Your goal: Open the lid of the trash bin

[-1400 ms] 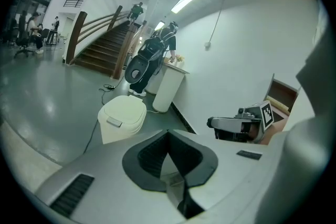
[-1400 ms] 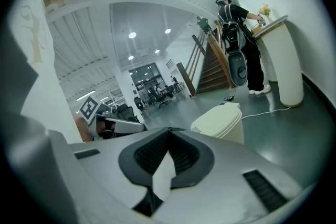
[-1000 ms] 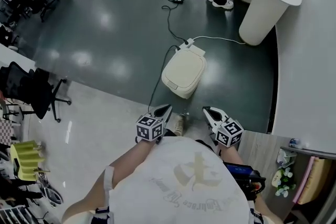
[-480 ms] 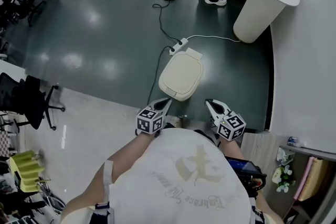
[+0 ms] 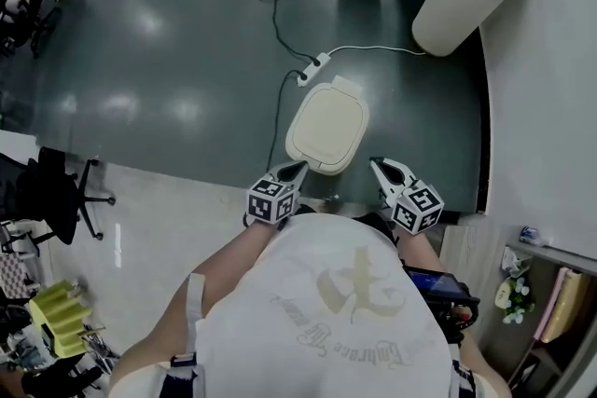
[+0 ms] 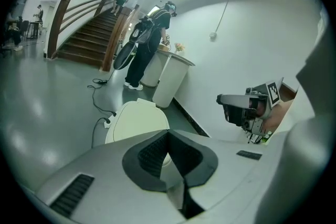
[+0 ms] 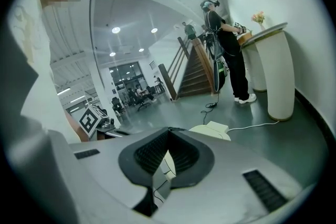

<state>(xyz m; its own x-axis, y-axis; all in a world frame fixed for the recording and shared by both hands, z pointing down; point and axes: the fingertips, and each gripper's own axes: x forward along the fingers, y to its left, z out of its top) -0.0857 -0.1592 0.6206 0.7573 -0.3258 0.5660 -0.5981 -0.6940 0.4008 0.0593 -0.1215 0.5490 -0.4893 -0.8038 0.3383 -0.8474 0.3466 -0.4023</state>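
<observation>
Both grippers have been brought closer to the trash bin over the last second. In the head view, the cream bin is seen standing on the dark floor, its lid lying flat and closed. The left gripper is held above the bin's near left corner and the right gripper above its near right corner, both clear of it. Each gripper's jaws are pressed together with nothing between them. A white power strip lies just beyond the bin.
</observation>
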